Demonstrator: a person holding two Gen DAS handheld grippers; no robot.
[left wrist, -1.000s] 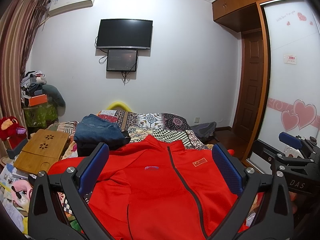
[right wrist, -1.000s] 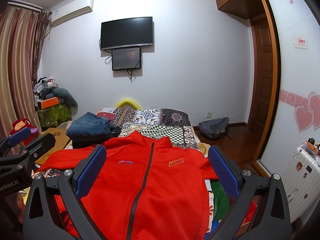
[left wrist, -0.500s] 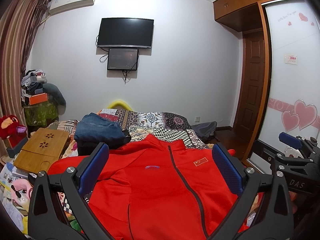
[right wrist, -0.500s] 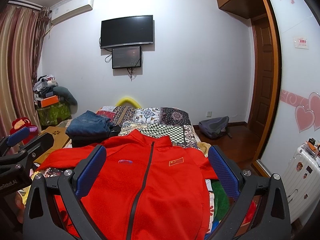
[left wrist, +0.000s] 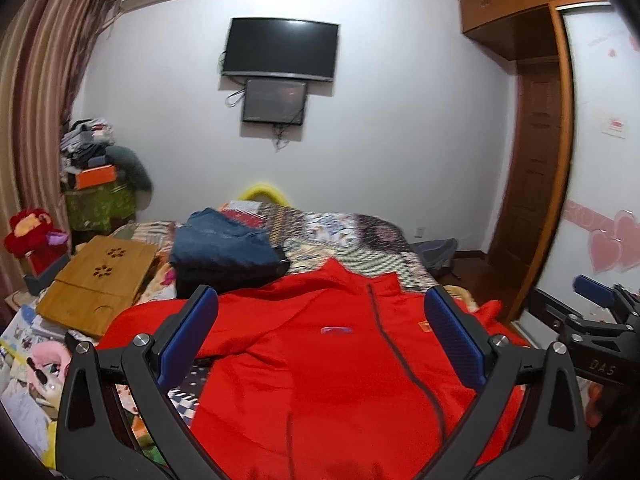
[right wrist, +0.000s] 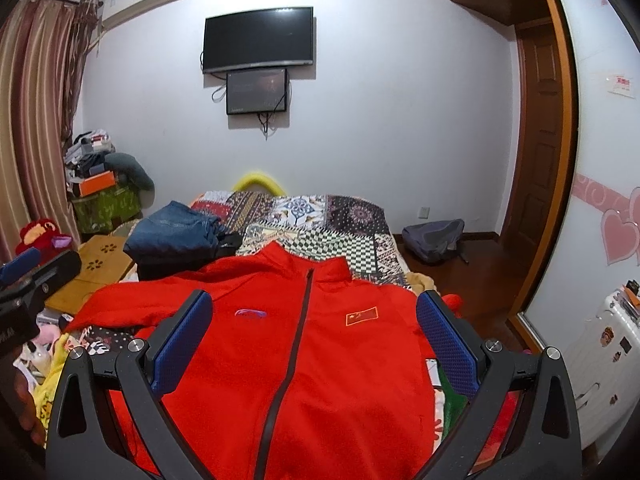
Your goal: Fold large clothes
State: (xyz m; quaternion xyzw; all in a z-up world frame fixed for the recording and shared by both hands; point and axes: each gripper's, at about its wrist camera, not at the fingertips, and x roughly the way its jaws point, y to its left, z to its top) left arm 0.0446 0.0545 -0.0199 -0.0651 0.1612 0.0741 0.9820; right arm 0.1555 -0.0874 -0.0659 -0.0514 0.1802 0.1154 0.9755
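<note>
Jacket: red zip jacket (right wrist: 320, 360) lying front-up on patchwork bed (right wrist: 328, 232).
Left gripper (left wrist: 320, 340): hovering over jacket, jaws wide.
Right gripper (right wrist: 312, 332): hovering over jacket, jaws wide.

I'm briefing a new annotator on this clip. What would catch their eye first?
The bright red jacket spread front-up on the patterned bed, zipped, fills the foreground. Both open tongs, left and right, hover above it. Behind, folded jeans lie on the bed and a dark TV hangs on the wall.
</note>
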